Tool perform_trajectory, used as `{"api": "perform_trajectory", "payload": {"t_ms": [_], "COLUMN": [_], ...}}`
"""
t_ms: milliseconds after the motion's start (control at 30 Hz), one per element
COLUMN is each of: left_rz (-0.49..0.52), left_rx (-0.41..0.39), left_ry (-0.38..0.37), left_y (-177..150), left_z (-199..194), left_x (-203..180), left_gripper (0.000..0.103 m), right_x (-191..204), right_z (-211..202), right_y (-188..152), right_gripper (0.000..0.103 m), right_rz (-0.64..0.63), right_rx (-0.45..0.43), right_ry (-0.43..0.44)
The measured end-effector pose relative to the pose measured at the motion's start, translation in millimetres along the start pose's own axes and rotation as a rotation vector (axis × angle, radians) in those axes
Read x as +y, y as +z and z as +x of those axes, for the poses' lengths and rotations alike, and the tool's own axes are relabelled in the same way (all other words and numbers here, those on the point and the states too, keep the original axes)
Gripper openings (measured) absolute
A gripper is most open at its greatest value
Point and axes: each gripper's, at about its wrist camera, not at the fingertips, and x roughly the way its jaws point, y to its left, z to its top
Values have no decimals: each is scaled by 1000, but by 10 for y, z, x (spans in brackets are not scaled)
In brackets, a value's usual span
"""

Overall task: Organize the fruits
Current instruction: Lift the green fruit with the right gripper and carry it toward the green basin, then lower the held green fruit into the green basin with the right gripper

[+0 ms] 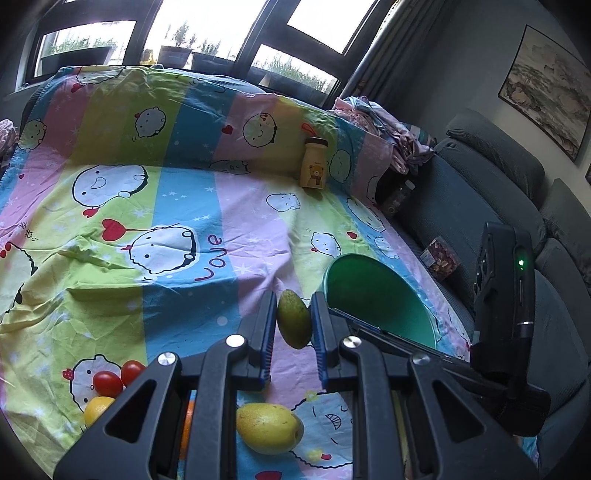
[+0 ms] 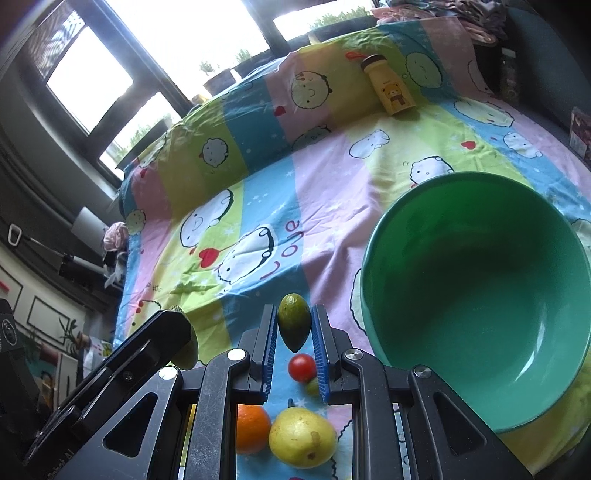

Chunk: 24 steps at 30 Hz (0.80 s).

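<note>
Nearest your left gripper (image 1: 293, 319), a yellow-green pear (image 1: 269, 427) lies on the striped cartoon-print bedsheet (image 1: 184, 221) below the fingers, with two small red cherry tomatoes (image 1: 115, 376) and a round yellow citrus fruit (image 1: 96, 409) just beside one another off to the left. Your left gripper's blue-padded jaws are pinching a small oval green fruit (image 1: 293, 319), held lengthwise between the pads and clear of the sheet. Just right of that gripper sits the round green plastic bowl (image 1: 384, 295), its near side partly hidden behind your other tool. In the right wrist view, a second yellow-green pear (image 2: 302, 436) and a round orange (image 2: 252, 428) touch each other under the gripper body; slightly farther along, one red cherry tomato (image 2: 302, 367) and a small green fruit partly hidden by the right pad lie on the sheet. Your right gripper (image 2: 294, 326) is likewise clamped on a second small oval green fruit (image 2: 294, 326), tip pointing away, with the green bowl (image 2: 476, 295) close on its right, rim facing up. Farthest back, a yellow bear-print bottle with a brown cap (image 1: 313, 163) stands where the sheet rises over the sofa back, below the dark-framed window (image 1: 207, 33)
</note>
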Motion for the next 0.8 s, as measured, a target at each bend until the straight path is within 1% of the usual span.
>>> {"api": "perform_trajectory", "payload": {"t_ms": [400,533,667,800], "left_rz": [19,33,46,48], "left_rx": [-4,-3,-10,-4], "left_ry": [-22,-29,-33,-35], "left_y": [12,39,54,56], "left_z": [29,50,61,77], "left_x": [-92,-145,-185,-201], "left_gripper": [19,19,19,19], "right_x": [-84,-162,-266,-370], "right_z": [-140,-204,-279,-336], "right_y": [34,60,88,104], "right_gripper": [21,21,21,21], "right_rz": [22,43,73,106], "right_rx": [-45,-66,-96,-112], "right_ry": [-9,-14,-36,-35]}}
